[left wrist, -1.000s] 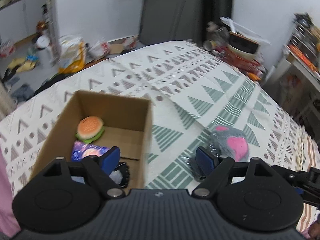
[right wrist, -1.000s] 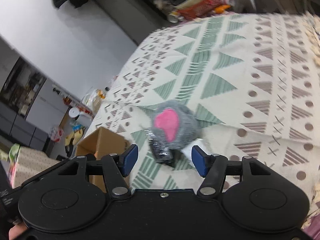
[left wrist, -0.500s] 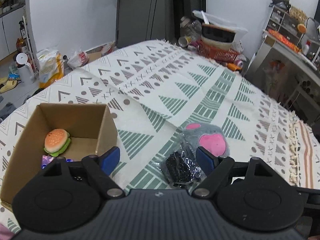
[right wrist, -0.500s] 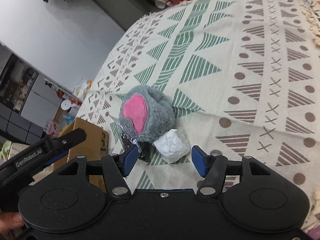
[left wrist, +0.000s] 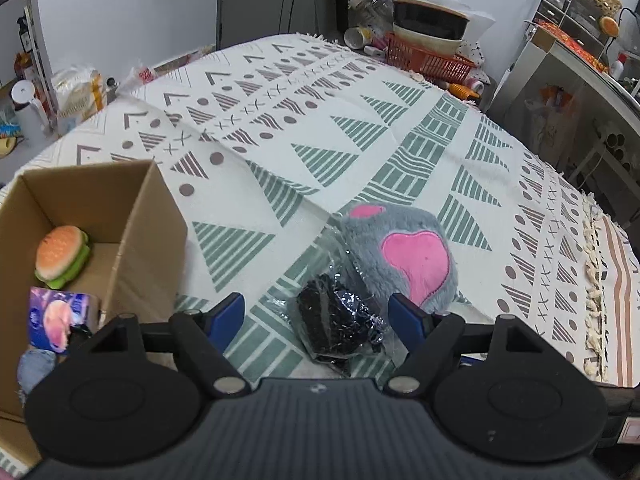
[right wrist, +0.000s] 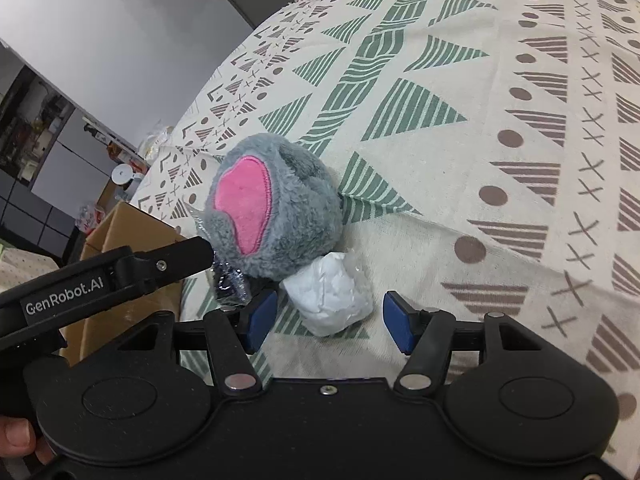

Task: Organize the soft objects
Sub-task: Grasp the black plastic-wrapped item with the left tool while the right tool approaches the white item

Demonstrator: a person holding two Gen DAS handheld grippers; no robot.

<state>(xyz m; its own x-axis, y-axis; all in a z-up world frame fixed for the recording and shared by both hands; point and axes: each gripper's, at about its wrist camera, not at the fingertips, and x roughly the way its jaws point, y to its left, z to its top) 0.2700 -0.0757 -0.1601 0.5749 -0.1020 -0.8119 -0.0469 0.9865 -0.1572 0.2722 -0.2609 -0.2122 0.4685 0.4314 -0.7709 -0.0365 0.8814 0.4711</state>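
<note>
Change: both claws have come nearer to the pile on the bed; the box [left wrist: 132,216] has slid to the frame's edge.
Left claw [left wrist: 318,316]: open, empty, above the black wrapped bundle [left wrist: 340,326].
Right claw [right wrist: 326,316]: open, around the white wad [right wrist: 332,300], not gripping yet.
Grey plush [right wrist: 276,212]: touching both, outside the box.
Left view only: burger toy [left wrist: 62,252] inside the box.
Right view only: the white wad.

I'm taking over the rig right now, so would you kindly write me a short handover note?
Left gripper: open, empty, jaws framing the black item in clear wrap.
Right gripper: open, empty, jaws framing the white wrapped bundle.
Grey plush paw lies on the patterned cloth, against both wrapped items.
Done: burger toy and purple pack sit in the cardboard box.
Left: box the black item, white bundle and paw.
</note>
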